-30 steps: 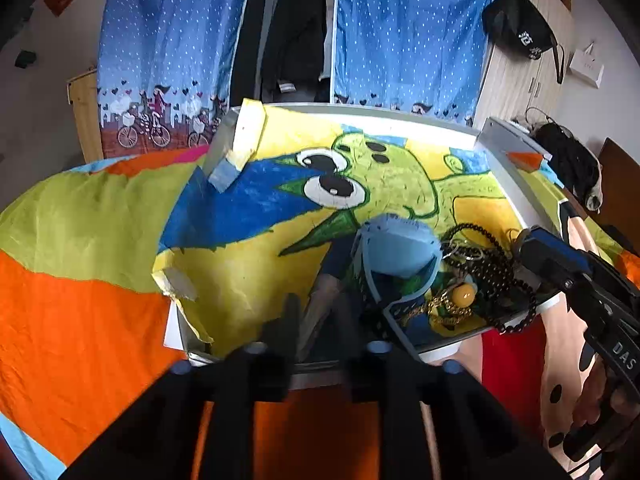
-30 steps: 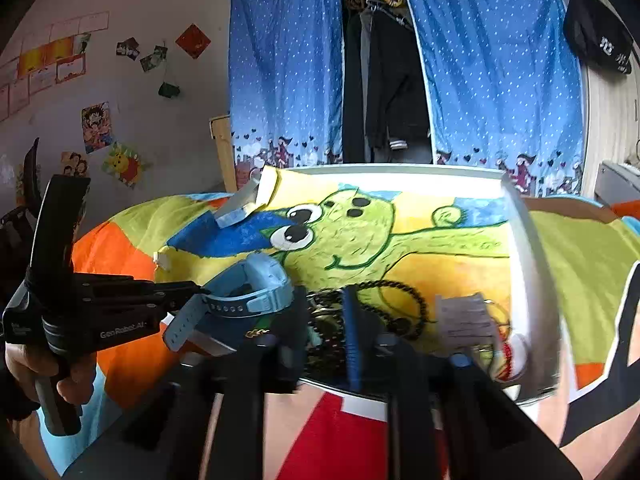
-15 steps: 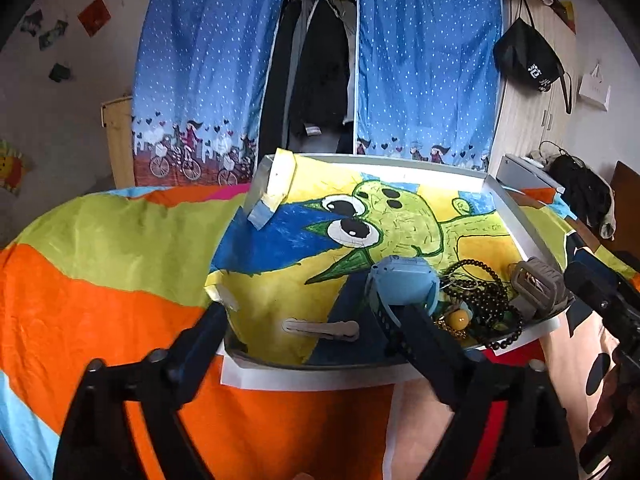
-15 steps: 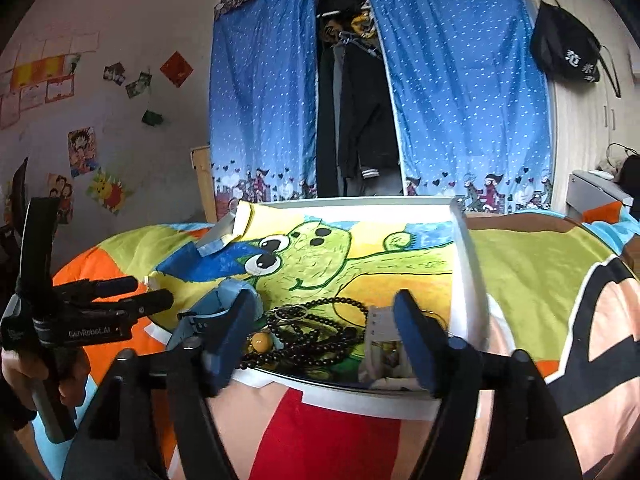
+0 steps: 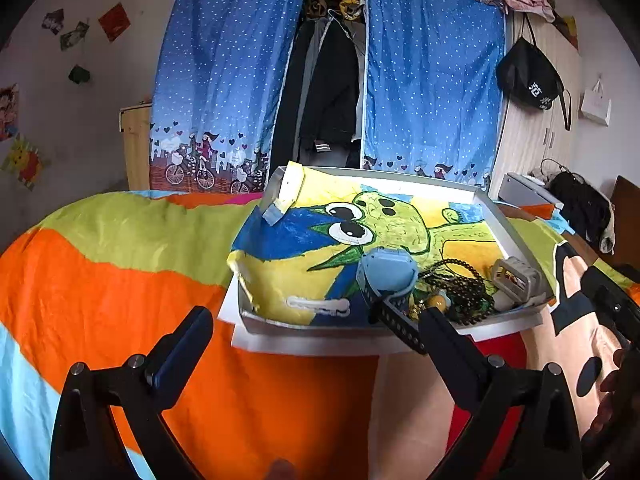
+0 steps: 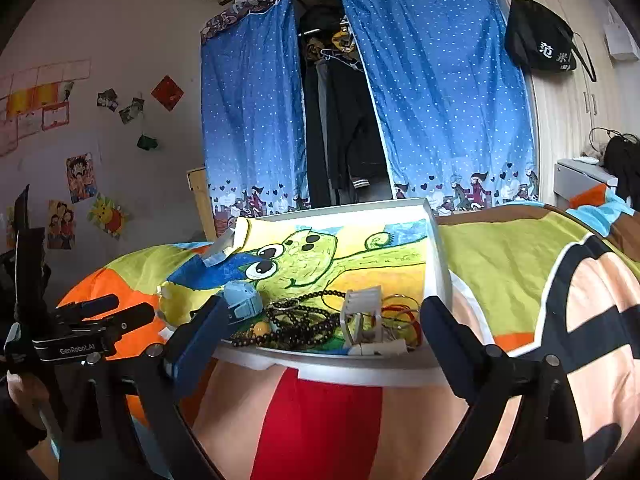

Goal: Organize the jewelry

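A shallow white tray [image 5: 516,236] [image 6: 438,256] lined with a green cartoon drawing lies on the bed. At its near edge lie a blue watch [image 5: 386,270] [image 6: 242,300], black bead necklaces [image 5: 460,288] [image 6: 304,320], a yellow bead [image 5: 438,302], a grey-white watch [image 5: 516,280] [image 6: 362,316], thin bangles [image 6: 400,312] and a white clip [image 5: 318,306]. My left gripper [image 5: 316,332] is open and empty, held back from the tray's near edge. My right gripper [image 6: 320,320] is open and empty, in front of the tray's near right part.
The tray rests on a bright orange, green and red bedspread [image 5: 120,272]. Blue dotted curtains [image 5: 224,80] and hanging clothes [image 5: 328,92] stand behind the bed. A black bag [image 5: 528,76] hangs on the right wall. The other hand-held gripper [image 6: 88,328] shows at the left.
Both grippers were shut close over the jewelry; they have opened and pulled back from the tray. The white clip now lies in the tray's near left part.
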Available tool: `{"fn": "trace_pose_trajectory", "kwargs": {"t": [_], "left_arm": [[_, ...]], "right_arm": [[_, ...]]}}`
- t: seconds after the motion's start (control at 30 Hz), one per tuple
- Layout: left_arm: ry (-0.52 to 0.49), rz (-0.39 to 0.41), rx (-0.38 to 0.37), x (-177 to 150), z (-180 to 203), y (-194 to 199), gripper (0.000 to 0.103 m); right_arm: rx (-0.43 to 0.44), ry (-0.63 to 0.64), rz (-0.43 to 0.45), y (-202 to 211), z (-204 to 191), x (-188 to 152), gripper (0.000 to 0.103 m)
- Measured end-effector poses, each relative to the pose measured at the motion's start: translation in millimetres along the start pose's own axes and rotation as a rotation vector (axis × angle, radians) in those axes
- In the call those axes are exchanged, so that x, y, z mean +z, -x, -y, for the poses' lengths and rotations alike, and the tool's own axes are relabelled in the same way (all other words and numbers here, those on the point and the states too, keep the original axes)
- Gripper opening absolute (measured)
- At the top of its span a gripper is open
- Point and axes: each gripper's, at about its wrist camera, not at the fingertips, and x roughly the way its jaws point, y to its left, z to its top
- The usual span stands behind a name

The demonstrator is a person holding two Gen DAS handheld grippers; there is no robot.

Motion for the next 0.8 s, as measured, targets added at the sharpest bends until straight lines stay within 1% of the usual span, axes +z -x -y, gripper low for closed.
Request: {"fn": "trace_pose_trajectory", "kwargs": {"t": [0.03,0.2,0.33,0.43,0.57,0.6,0.7,0.8], "left_arm": [[0.009,-0.001,0.0,-1.6,-1.0,2.8,0.103],[0.021,0.021,0.012,-8.7,-1.3,20.2,0.103],[0.026,0.028,0.004,-13.6,-0.7,33.5,0.103],[0.017,0.028,-0.004,-18.2,1.3,44.1,0.103],[-0.024,0.034,0.005,-26.7,7.2,62.8,0.103],[-0.027,0.039,0.008,-30.2,7.5,69.2,0.103],[-0.025,0.036,0.014,-39.2,7.2,84.3,0.103],[-0.017,0.027,0.027,-48.7,5.2,100.0,0.103]], "right_arm": [[0.0,-0.001,0.002,4.0,1.1,-0.8,0.102],[-0.009,0.013,0.017,22.7,-1.2,-5.7,0.102],[-0.016,0.028,0.022,37.4,-4.6,-12.2,0.102],[-0.01,0.026,0.023,46.8,-5.9,-17.2,0.102],[-0.005,0.01,0.022,62.8,-6.4,-23.2,0.102],[-0.003,0.002,0.024,74.2,-6.5,-27.0,0.102],[-0.007,-0.003,0.024,83.0,-8.7,-30.3,0.102],[-0.023,-0.002,0.019,104.3,-13.4,-37.8,0.102]]}}
